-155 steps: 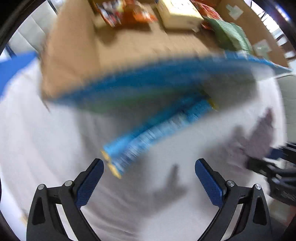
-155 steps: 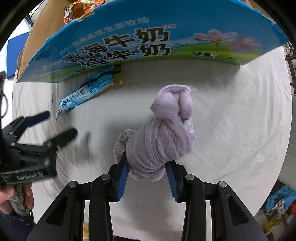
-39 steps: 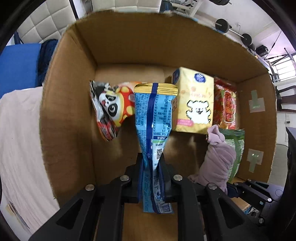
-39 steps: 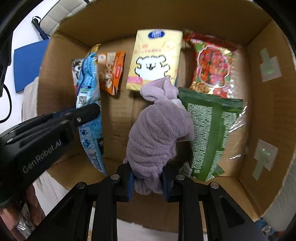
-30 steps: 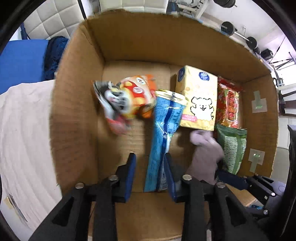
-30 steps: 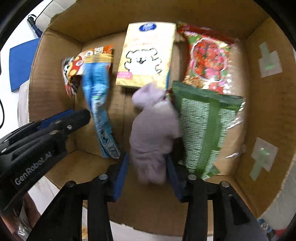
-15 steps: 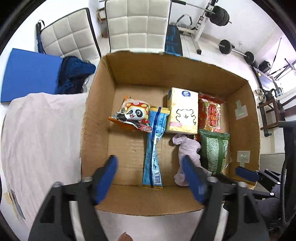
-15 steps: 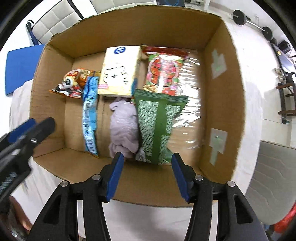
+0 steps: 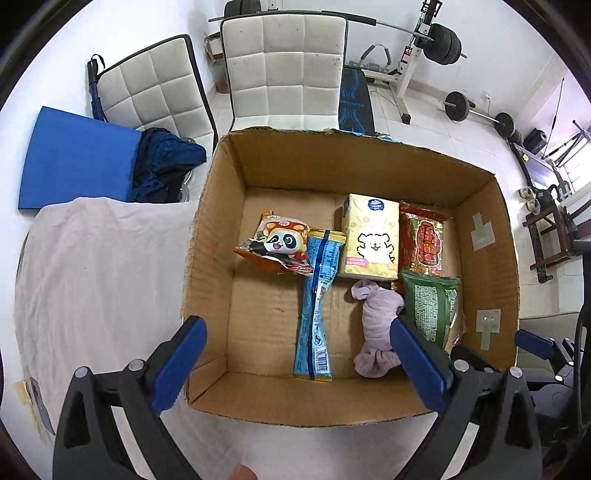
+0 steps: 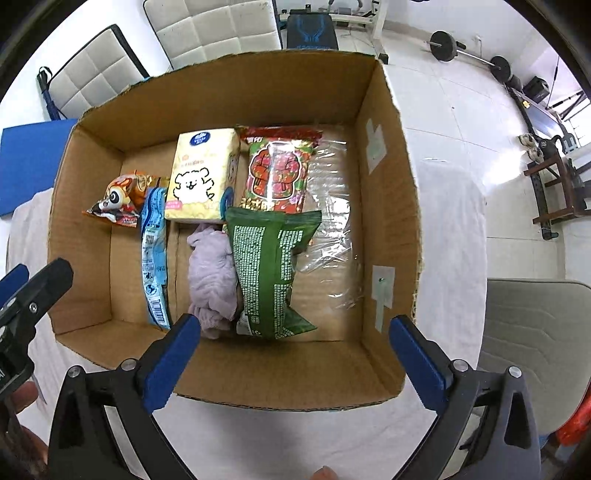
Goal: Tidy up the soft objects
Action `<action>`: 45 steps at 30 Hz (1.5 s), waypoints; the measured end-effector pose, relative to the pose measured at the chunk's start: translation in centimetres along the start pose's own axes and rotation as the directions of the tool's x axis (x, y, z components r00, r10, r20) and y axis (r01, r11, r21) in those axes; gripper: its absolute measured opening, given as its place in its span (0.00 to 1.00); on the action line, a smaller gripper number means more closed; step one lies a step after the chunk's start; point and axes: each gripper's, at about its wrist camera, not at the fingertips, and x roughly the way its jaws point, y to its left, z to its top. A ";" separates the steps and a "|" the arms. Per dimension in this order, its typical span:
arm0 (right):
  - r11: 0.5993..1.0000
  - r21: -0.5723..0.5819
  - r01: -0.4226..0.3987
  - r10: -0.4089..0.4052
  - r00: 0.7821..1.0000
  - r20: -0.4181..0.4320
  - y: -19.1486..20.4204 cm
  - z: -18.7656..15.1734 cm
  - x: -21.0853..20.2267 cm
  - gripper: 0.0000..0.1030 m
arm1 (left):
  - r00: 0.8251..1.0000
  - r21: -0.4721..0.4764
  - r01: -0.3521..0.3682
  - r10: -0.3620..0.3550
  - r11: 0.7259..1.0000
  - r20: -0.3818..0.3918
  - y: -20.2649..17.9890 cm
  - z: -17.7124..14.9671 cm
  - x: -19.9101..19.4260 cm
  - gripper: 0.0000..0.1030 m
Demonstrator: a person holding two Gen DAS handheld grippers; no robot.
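An open cardboard box (image 9: 210,236) (image 10: 388,192) stands on the white-covered table. Inside lie a blue snack packet (image 9: 316,306) (image 10: 153,258), a lilac cloth bundle (image 9: 376,328) (image 10: 212,277), a panda packet (image 9: 280,247) (image 10: 118,199), a yellow tissue pack (image 9: 371,236) (image 10: 201,177), a red packet (image 9: 423,243) (image 10: 277,173) and a green packet (image 9: 430,306) (image 10: 266,273). My left gripper (image 9: 295,365) is open and empty above the box's near wall. My right gripper (image 10: 295,362) is open and empty above the same wall.
The white tablecloth (image 9: 92,280) (image 10: 450,236) spreads left and right of the box. Two white chairs (image 9: 284,66) (image 10: 207,33), a blue mat (image 9: 77,158) and gym weights (image 9: 443,40) stand beyond the table. A grey seat (image 10: 535,350) is at the right.
Both grippers let go of the blue packet and the lilac bundle, which now lie in the box. Both have opened wide and drawn back and up from the box.
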 end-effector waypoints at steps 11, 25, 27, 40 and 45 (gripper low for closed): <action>1.000 -0.003 -0.002 0.003 0.993 0.117 -0.5 -2.9 -6.3 1.00 | 0.996 -0.012 -0.018 0.019 1.000 0.088 -1.0 -2.7 -6.7 0.99; 0.998 -0.050 -0.024 0.040 0.936 0.351 -1.8 -14.0 -20.8 1.00 | 0.960 -0.010 -0.042 0.043 0.999 0.278 -1.6 -10.6 -20.8 0.99; 0.998 -0.049 -0.037 0.052 0.932 0.358 -2.1 -15.4 -22.3 1.00 | 0.958 -0.017 -0.021 0.025 1.000 0.285 -1.4 -11.3 -22.0 0.99; 0.994 -0.091 -0.053 0.088 0.892 0.443 -2.2 -23.6 -31.5 1.00 | 0.933 -0.030 0.008 0.003 1.000 0.359 -1.1 -15.6 -29.4 0.99; 0.994 -0.105 -0.039 0.083 0.886 0.456 -1.8 -24.8 -32.8 1.00 | 0.931 -0.029 0.010 0.001 1.000 0.365 -1.4 -16.4 -30.0 0.99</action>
